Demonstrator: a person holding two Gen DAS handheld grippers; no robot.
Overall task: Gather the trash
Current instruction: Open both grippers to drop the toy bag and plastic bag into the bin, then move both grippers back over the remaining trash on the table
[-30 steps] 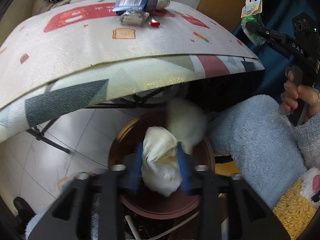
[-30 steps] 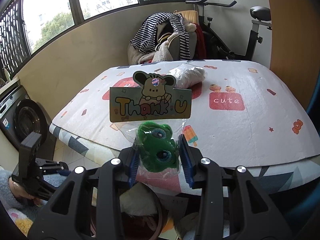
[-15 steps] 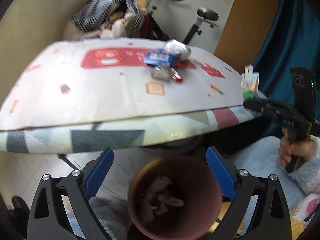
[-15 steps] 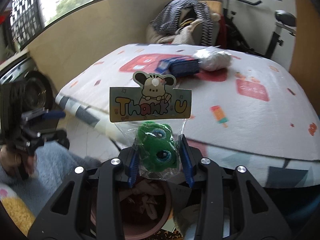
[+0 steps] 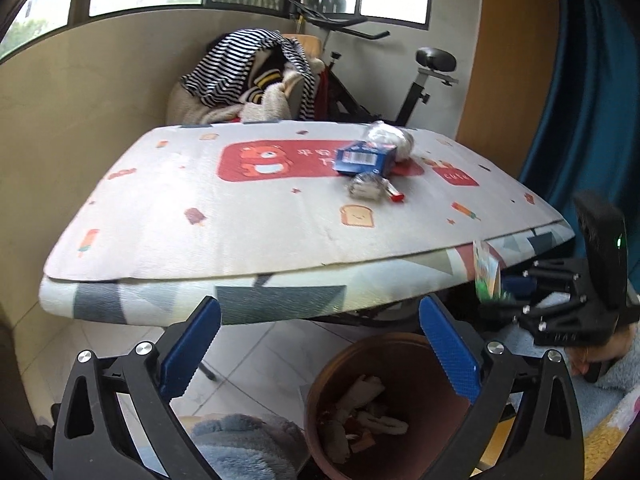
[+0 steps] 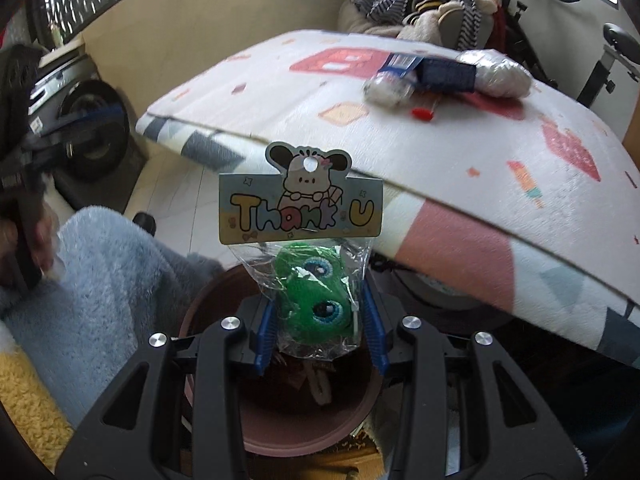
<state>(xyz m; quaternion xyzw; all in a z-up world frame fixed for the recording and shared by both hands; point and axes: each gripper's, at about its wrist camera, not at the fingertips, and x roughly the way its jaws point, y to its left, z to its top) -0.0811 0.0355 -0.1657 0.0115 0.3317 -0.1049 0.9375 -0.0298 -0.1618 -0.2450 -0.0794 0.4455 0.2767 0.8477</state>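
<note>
My left gripper (image 5: 316, 348) is open and empty, raised above the floor left of the brown trash bin (image 5: 404, 344), which holds crumpled paper. My right gripper (image 6: 320, 320) is shut on a green toy packet (image 6: 316, 296) with a "Thank U" card, held directly over the bin (image 6: 224, 412). In the left wrist view that gripper (image 5: 508, 292) and the packet's card (image 5: 486, 272) appear at the right. On the table lie a blue box (image 5: 366, 160), a small crumpled wrapper (image 5: 366, 186), a red-capped tube (image 5: 394, 194) and a clear plastic bag (image 5: 390, 140).
The patterned table (image 5: 240, 216) overhangs the bin. Fluffy blue fabric (image 6: 92, 280) lies left of the bin. A chair piled with striped clothes (image 5: 248, 76) and an exercise bike (image 5: 420, 80) stand behind the table. A blue curtain (image 5: 580, 120) hangs at the right.
My left gripper opened, dropped the white crumpled paper into the bin, and rose toward table height. My right gripper carried the green packet down and over the bin.
</note>
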